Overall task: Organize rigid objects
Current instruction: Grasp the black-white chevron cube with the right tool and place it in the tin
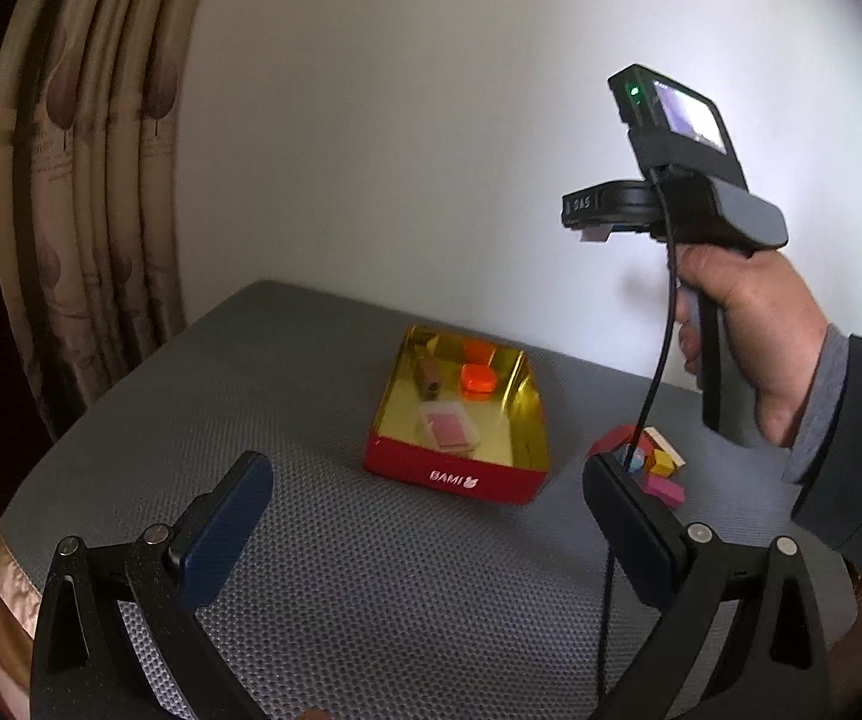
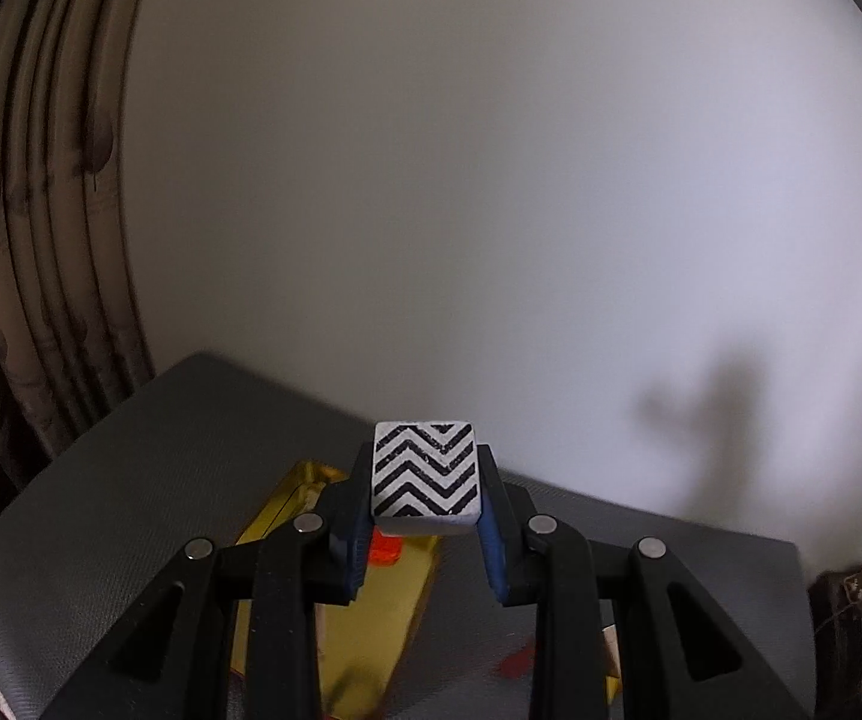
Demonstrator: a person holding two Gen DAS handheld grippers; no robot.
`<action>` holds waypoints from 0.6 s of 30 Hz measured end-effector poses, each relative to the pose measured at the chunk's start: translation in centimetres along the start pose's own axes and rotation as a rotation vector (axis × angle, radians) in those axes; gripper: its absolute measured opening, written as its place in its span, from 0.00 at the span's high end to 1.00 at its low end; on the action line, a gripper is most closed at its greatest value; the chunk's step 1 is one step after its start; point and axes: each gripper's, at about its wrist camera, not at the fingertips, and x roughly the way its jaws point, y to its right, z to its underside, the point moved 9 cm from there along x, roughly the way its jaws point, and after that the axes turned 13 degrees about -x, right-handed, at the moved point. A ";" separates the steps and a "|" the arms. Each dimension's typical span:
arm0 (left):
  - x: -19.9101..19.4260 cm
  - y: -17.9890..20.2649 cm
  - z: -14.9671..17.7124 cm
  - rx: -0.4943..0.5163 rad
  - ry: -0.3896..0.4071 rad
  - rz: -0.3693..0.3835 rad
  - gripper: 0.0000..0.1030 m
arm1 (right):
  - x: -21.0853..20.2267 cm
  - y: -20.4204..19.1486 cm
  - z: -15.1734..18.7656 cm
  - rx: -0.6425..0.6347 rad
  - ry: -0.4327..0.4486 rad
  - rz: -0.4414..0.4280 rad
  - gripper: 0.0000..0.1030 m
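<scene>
A white block with black zigzag stripes (image 2: 425,475) sits clamped between the blue pads of my right gripper (image 2: 426,483), held in the air above the table. Under it lies the red box with a gold inside (image 2: 383,630). In the left wrist view that box (image 1: 460,474) holds an orange piece (image 1: 478,381), a brown piece (image 1: 429,376) and a pink-and-white case (image 1: 447,429). My left gripper (image 1: 431,489) hangs open over the grey mat, nothing between its fingers. A hand holds the right gripper (image 1: 595,234) high at the right, with a small white edge showing at its tip.
A pile of coloured blocks (image 1: 658,465) lies right of the box, partly behind my left gripper's right finger. A grey textured mat (image 1: 323,546) covers the table. A patterned curtain (image 1: 89,180) hangs at the left, a white wall behind. A black cable (image 1: 658,372) drops from the right gripper.
</scene>
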 end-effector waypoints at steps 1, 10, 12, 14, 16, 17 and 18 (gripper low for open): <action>0.4 -0.3 0.2 -0.002 -0.008 -0.008 0.01 | 0.9 -0.6 0.5 -0.001 -0.011 -0.015 0.71; 3.7 -1.7 2.2 -0.020 -0.079 -0.059 0.01 | 7.0 -3.8 6.6 0.002 -0.103 -0.099 0.71; 4.5 -1.9 2.6 -0.025 -0.094 -0.069 0.01 | 8.3 -3.9 8.2 0.006 -0.125 -0.113 0.71; 5.1 -2.0 2.9 -0.024 -0.105 -0.081 0.01 | 9.2 -3.4 10.4 0.012 -0.151 -0.128 0.71; 5.7 -2.0 3.3 -0.022 -0.114 -0.089 0.01 | 10.4 -3.8 12.0 0.014 -0.175 -0.144 0.71; 6.1 -2.0 3.5 -0.016 -0.120 -0.096 0.01 | 10.5 -3.5 12.8 0.016 -0.184 -0.150 0.71; 6.4 -1.9 3.7 -0.013 -0.123 -0.099 0.01 | 10.6 -3.0 14.0 0.021 -0.197 -0.160 0.71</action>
